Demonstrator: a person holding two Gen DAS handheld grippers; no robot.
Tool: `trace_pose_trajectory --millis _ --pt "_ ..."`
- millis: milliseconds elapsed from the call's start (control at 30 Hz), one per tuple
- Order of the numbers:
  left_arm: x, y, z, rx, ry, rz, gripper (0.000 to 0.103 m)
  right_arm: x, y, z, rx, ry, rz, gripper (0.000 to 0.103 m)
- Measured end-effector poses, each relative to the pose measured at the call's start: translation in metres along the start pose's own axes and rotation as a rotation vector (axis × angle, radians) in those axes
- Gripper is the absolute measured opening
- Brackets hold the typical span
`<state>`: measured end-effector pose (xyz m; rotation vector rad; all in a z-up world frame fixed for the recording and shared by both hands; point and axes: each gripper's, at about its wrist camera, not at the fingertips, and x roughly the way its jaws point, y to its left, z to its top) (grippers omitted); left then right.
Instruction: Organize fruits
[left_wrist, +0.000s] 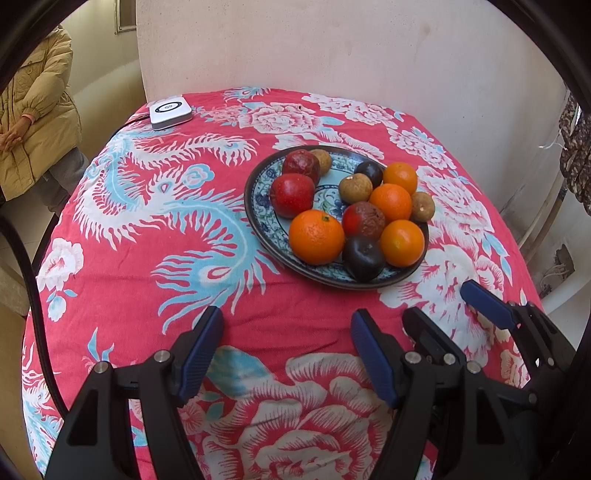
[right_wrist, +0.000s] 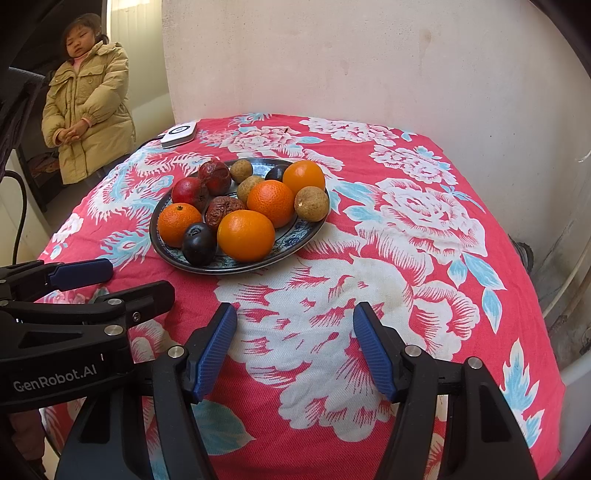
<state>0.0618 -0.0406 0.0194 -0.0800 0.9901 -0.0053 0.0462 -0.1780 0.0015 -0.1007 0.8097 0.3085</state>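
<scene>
Left wrist view showed the fruits (left_wrist: 391, 201) all piled on one patterned plate (left_wrist: 255, 206), oranges, red, dark and brown ones mixed, probably gathered there as a single heap; that fits either a finished gathering or an unsorted lot. Near it, over the cloth-covered surface (left_wrist: 147, 258), left gripper (left_wrist: 286, 354) and right gripper (right_wrist: 295, 354) hovered level, jaws spread, holding nothing.

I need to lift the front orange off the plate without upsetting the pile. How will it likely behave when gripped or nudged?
The front orange looks round and firm, so it would probably roll if nudged. Its dimpled skin should grip the ribbed blue pads fairly well. It touches a dark plum near the plate rim, which might shift once it leaves.
</scene>
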Motion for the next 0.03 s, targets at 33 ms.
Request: trace_pose_trajectory --millis 33 --pt "0.0001 0.0004 0.0 0.0 -0.001 0.0 0.076 0.0 0.0 0.0 0.0 0.0 0.0 0.067"
